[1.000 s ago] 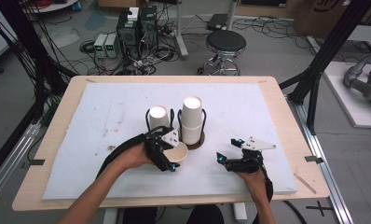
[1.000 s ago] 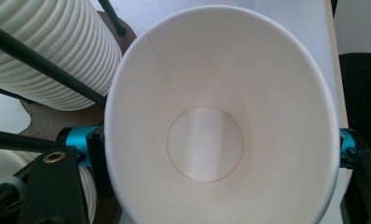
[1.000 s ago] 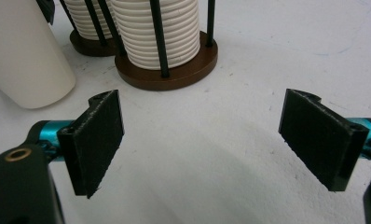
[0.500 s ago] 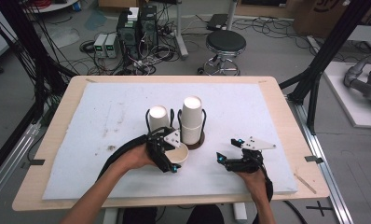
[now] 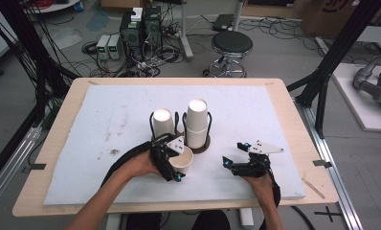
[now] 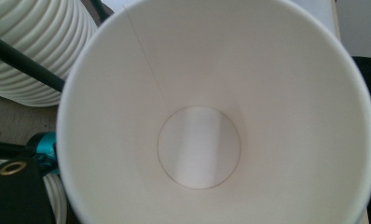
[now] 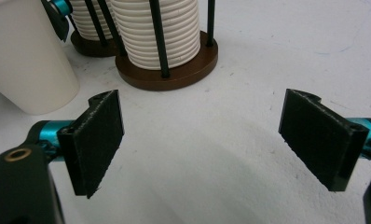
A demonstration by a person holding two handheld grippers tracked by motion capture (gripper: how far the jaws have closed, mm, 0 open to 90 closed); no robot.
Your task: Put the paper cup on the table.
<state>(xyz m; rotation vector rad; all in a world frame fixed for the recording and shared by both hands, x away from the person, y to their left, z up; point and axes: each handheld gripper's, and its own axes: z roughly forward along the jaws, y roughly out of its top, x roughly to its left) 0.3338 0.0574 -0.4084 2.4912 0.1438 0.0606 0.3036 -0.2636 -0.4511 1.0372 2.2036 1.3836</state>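
Tool at the cup, stacks waiting behind

Left tool (image 5: 172, 160) sits at the near-left side of a single white paper cup (image 5: 183, 159), which stands upright on the white foam mat (image 5: 107, 124) of the desk (image 5: 59, 120), just in front of the cup holder (image 5: 203, 146) that serves as the landmark here. Its jaws have just been opening, with the cup at them; they now stand apart rather than pinching, so the cup looks to be resting on its own base, probably set down clear of the holder so it can be taken up alone. The left gripper view looks straight down into the cup's empty inside (image 6: 198, 147), which blocks the jaws, so whether a pad still brushes the rim cannot be told.

Left of the holder stands a second wire rack with a shorter ribbed cup stack (image 5: 162, 120); in the holder itself stands the taller ribbed cup stack (image 5: 197, 122), its wire posts keeping the cups upright and together.

Right of the holder, and a little nearer the person, the right tool (image 5: 236, 160) rests low over the mat, well apart from the cup. Its black pads (image 7: 97, 140) stand wide open with nothing between them, aimed toward the holder's brown base (image 7: 174, 70), seemingly waiting its turn.

The stack tops are cut off in the right gripper view, and the cups in each stack cannot be counted.
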